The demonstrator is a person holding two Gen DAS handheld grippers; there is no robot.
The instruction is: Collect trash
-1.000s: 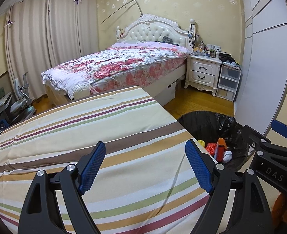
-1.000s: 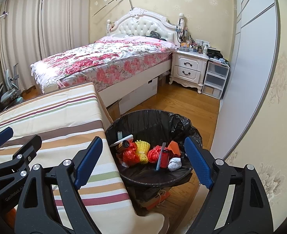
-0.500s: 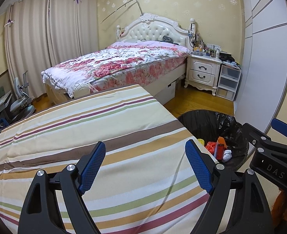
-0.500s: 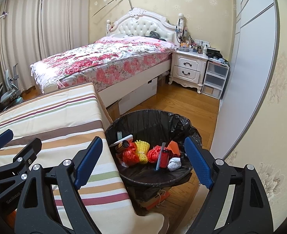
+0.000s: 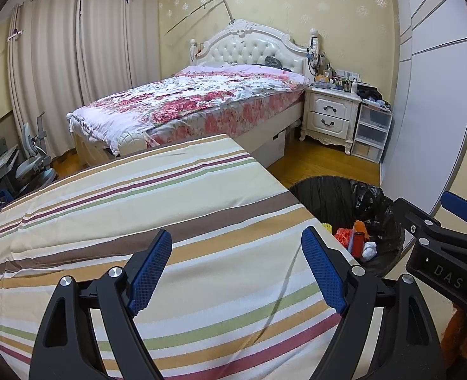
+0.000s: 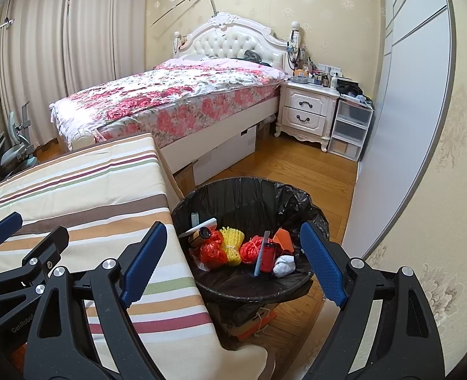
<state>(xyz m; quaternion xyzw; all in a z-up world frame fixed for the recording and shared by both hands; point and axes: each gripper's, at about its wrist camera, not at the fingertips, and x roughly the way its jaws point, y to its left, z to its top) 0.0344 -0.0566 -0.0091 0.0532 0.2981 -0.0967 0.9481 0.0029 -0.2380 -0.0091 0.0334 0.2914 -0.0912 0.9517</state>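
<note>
A bin lined with a black bag stands on the floor beside the table's right edge. Inside it lie several pieces of trash: red netting, yellow foam netting, a red can, crumpled white paper and an orange scrap. My right gripper hangs open above the bin's near side with nothing between its fingers. My left gripper stands open and empty over the striped tablecloth. From the left wrist view the bin shows at right, with the right gripper's body in front of it.
A bed with a floral cover stands behind the table. A white nightstand and plastic drawers sit at the far right by a wardrobe. Wooden floor lies beyond the bin. A chair is at far left.
</note>
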